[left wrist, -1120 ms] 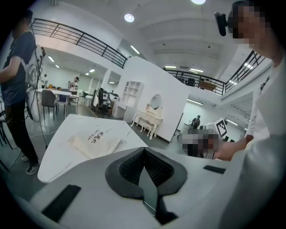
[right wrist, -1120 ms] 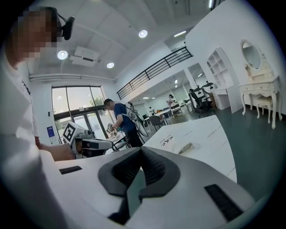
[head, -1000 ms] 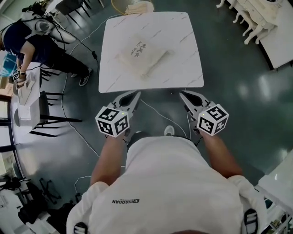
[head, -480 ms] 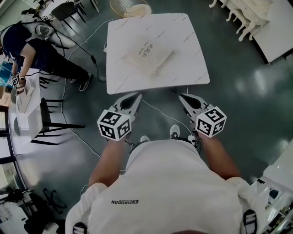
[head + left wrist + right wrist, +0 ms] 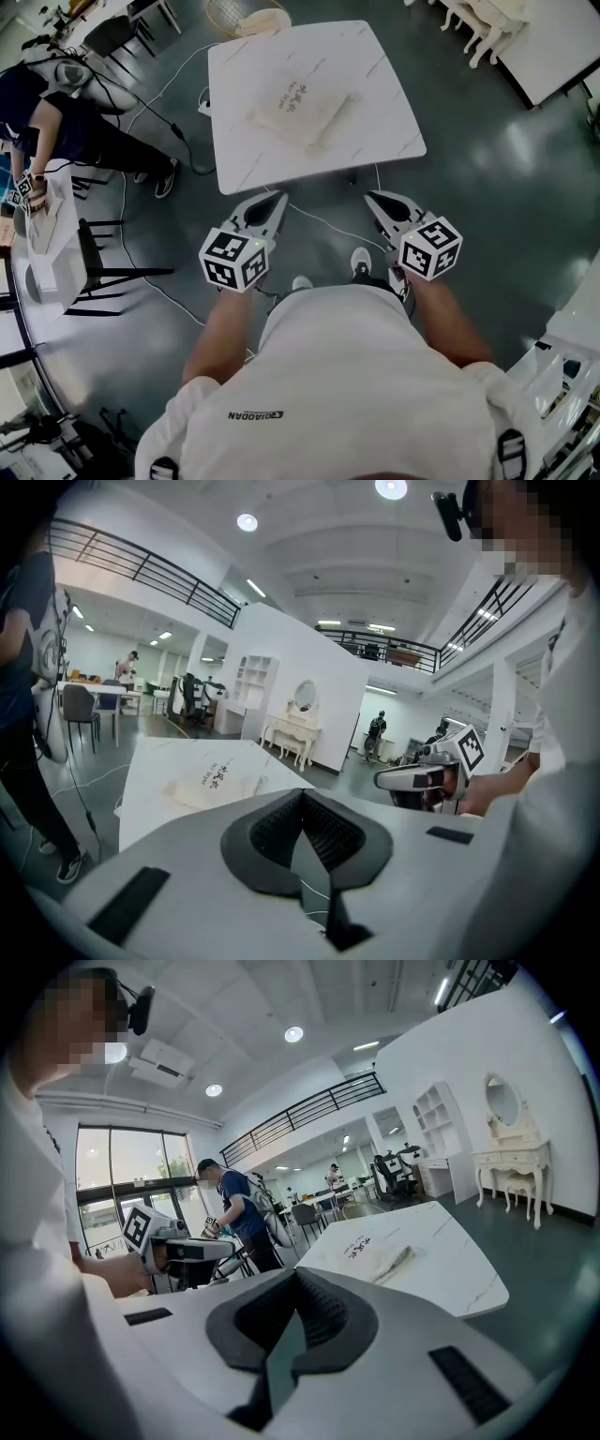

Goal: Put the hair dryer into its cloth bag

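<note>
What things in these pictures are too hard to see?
1. Head view: the print on the bag is too small to read.
2. All views: the cloth hides whatever is inside the bag; no hair dryer shows anywhere.
3. Head view: the top of the table hides its legs.
4. Head view: the torso of the person hides their legs.

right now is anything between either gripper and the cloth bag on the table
Nothing visible does. The cloth bag lies alone on the white table, with only bare tabletop between it and the near edge. The left gripper and right gripper hang short of that edge, fingers shut and empty.
</note>
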`<state>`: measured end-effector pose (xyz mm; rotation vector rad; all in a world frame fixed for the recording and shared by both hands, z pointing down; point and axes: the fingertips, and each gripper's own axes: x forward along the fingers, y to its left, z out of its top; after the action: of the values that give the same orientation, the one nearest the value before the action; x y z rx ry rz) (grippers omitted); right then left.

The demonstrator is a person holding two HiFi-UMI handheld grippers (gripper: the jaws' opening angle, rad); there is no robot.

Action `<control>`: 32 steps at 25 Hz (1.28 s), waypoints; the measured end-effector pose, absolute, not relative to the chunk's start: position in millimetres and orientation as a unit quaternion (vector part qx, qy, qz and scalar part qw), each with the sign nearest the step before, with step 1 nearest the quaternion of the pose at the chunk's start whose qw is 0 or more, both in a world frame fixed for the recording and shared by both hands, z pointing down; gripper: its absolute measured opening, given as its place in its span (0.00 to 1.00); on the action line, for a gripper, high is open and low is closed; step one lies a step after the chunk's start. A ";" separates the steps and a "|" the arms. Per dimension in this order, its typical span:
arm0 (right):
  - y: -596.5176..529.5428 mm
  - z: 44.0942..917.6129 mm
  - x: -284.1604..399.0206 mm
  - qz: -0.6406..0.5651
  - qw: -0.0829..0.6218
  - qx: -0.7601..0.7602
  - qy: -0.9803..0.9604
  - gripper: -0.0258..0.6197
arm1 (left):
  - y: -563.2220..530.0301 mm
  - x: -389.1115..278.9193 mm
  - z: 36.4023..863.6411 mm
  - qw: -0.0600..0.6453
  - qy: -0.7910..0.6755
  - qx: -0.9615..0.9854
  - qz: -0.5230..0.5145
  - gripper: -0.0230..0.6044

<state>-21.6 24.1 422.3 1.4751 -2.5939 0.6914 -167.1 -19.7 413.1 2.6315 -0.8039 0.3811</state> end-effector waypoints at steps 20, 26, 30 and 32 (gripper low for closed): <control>33.2 420.2 -30.4 0.231 0.046 0.484 -0.843 0.07 | -10.8 -174.5 407.1 0.173 -0.275 0.936 0.134 0.08; 30.6 423.8 -27.2 0.232 0.050 0.480 -0.845 0.07 | -11.1 -171.1 411.0 0.170 -0.277 0.935 0.139 0.08; 29.6 423.0 -25.6 0.232 0.051 0.477 -0.846 0.07 | -11.9 -169.1 410.0 0.167 -0.278 0.935 0.142 0.08; 28.8 423.1 -25.0 0.232 0.051 0.477 -0.846 0.07 | -12.5 -168.5 409.2 0.166 -0.279 0.935 0.143 0.08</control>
<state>-25.0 28.8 423.1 1.4521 -2.5758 0.7060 -168.5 -12.5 409.2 2.6630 -0.7954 0.4067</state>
